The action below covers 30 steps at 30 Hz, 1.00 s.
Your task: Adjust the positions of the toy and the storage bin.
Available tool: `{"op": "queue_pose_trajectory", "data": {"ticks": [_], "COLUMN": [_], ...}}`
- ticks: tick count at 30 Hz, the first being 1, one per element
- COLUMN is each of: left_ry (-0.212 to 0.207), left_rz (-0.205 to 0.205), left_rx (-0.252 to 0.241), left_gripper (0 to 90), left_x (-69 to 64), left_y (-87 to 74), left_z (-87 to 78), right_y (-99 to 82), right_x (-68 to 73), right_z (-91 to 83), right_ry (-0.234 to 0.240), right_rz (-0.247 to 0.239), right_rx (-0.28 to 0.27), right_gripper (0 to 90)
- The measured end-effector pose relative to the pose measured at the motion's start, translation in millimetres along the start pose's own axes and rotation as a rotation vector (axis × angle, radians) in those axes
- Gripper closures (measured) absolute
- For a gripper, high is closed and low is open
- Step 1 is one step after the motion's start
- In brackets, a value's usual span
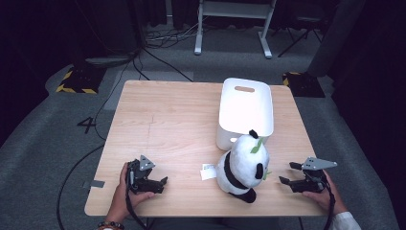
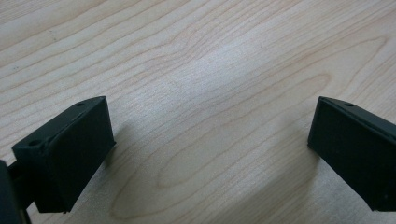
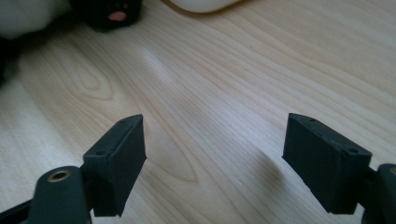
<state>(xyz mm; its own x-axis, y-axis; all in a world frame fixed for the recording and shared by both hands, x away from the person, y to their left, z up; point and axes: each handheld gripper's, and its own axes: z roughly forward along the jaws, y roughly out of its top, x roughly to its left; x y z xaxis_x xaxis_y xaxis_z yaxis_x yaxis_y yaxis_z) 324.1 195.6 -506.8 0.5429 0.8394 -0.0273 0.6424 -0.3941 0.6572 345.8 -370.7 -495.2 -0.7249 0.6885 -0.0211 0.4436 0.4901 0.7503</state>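
A plush panda (image 1: 242, 165) sits upright on the wooden bench (image 1: 163, 120), near its front edge and right of centre, and everything else is placed from it. It is white with black ears, arms and feet, and carries a green leaf piece at its head. A white paper tag (image 1: 208, 171) lies flat on the bench against the panda's left side. Directly behind the panda, touching or nearly touching its back, stands a white plastic bin (image 1: 246, 108) with a slot handle in its far wall; from above I cannot tell whether the two actually meet.

The left gripper (image 1: 158, 184) rests on the bench well to the left of the panda, held in a hand (image 1: 125, 196) at the front edge. Its fingers (image 2: 70, 154) stand wide apart over bare wood, with nothing between them.

The right gripper (image 1: 289, 173) sits to the right of the panda, apart from it, pointing toward it, held in the other hand (image 1: 325, 194). Its fingers (image 3: 119, 163) are also spread wide and hold nothing; in the right gripper view one black panda foot with a pink pad (image 3: 116, 15) shows at the far left, beyond the fingers.
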Motion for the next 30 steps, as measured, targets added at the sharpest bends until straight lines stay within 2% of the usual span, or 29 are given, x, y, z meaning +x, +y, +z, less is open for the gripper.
{"op": "queue_pose_trajectory", "data": {"ticks": [4,8,12,19,22,24,28,30], "left_ry": [-0.007,-0.020,-0.018,-0.015,-0.015,-0.014,-0.011,-0.017], "left_rz": [0.009,0.027,0.024,0.023,0.022,0.022,0.015,0.023], "left_rx": [-0.006,-0.023,-0.020,-0.020,-0.021,-0.020,-0.022,-0.019], "left_gripper": [1.2,7.8,7.5,7.4,7.4,7.4,7.4,7.4], "left_x": [-0.8,-2.6,-3.3,-4.7,-6.3,-7.3,-9.8,-12.4], "left_y": [-0.9,-2.1,-1.7,-1.5,-1.4,-1.2,-1.2,-0.9], "left_z": [-0.9,-2.5,-2.2,-2.1,-1.8,-1.8,-1.4,-1.3], "right_y": [6.2,11.6,17.0,25.6,32.4,36.0,40.1,43.2], "right_x": [8.0,14.0,18.8,29.7,37.8,41.5,47.2,54.5], "right_z": [-0.4,-1.9,-3.8,-0.8,-0.3,0.2,2.3,4.3], "right_ry": [0.010,0.013,0.034,0.042,0.076,0.080,0.095,0.110], "right_rz": [-0.025,-0.032,-0.035,-0.060,-0.065,-0.072,-0.075,-0.091], "right_rx": [-0.013,-0.037,-0.066,-0.074,-0.100,-0.108,-0.110,-0.102], "right_gripper": [21.5,22.1,22.2,24.8,24.3,24.3,24.7,24.6]}}
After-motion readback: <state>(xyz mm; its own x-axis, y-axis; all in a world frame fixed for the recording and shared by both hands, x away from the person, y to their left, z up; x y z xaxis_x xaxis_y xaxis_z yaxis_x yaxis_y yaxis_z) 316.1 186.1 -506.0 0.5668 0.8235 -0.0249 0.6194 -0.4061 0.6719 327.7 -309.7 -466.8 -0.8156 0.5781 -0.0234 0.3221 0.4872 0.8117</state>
